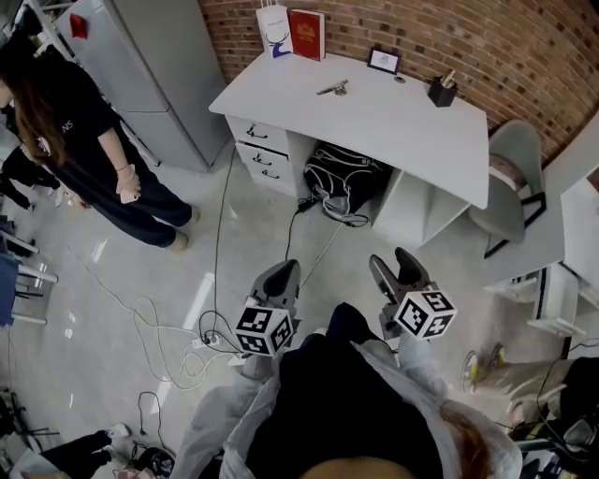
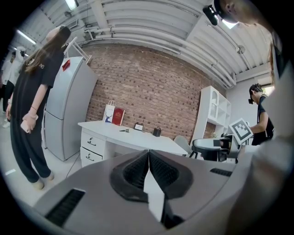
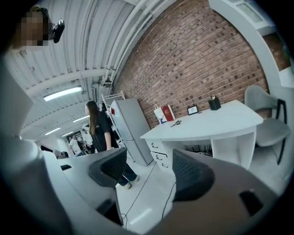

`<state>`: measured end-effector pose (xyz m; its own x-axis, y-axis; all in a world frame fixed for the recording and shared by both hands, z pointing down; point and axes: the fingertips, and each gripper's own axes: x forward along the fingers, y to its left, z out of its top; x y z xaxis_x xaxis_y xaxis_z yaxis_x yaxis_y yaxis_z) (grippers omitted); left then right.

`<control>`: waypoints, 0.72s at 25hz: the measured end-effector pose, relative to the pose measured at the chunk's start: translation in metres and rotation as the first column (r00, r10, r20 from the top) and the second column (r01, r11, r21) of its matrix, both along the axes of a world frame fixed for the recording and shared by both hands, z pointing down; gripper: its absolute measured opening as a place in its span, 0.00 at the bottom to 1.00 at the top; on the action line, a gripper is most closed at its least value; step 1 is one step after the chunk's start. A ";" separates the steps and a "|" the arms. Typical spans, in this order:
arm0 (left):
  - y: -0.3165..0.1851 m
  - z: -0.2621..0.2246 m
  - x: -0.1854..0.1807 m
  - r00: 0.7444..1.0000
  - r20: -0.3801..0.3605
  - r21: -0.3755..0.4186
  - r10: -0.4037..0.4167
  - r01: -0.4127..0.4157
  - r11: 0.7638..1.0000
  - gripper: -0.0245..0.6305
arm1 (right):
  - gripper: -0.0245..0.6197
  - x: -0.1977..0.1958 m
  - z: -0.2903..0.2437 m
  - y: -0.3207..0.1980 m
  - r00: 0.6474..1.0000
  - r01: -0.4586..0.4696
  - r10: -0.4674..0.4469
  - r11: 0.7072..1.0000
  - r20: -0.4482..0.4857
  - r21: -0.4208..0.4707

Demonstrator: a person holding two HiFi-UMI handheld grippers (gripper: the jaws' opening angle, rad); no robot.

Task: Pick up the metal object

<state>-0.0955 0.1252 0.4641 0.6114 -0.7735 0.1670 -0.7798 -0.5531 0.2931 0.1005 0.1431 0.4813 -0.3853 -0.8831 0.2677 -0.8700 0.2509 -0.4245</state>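
Observation:
A small metal object [image 1: 332, 89] lies on the white desk [image 1: 402, 122] by the brick wall, well ahead of both grippers. It shows small and far off in the left gripper view [image 2: 124, 130] and in the right gripper view [image 3: 176, 123]. My left gripper [image 1: 281, 278] is held low over the floor, its jaws pressed together with nothing in them [image 2: 148, 153]. Beside it, my right gripper [image 1: 398, 267] stands open and empty, with floor showing in the wide gap between its pads [image 3: 149, 170].
On the desk stand a white paper bag [image 1: 273, 19], a red book [image 1: 306, 35], a small frame [image 1: 384, 61] and a pen holder [image 1: 442, 90]. A black bag [image 1: 342, 181] sits under it. A grey chair [image 1: 513, 182], a fridge [image 1: 154, 75], a standing person [image 1: 84, 150] and floor cables [image 1: 178, 346] surround me.

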 end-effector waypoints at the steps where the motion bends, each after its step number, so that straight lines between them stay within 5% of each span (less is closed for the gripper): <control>1: -0.002 0.002 0.001 1.000 0.004 -0.004 0.000 0.000 1.000 0.06 | 0.52 0.001 0.002 -0.004 1.000 0.005 -0.005 1.000 -0.006 -0.001; 18: -0.126 0.004 0.006 0.997 0.012 -0.003 -0.077 0.077 0.997 0.06 | 0.49 0.001 0.012 -0.143 0.994 0.108 -0.109 0.993 -0.032 -0.036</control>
<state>-0.0891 -0.0009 0.4679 0.5477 -0.8177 0.1769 -0.8237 -0.4900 0.2855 0.1014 0.0000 0.4933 -0.4685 -0.8266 0.3119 -0.8524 0.3303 -0.4053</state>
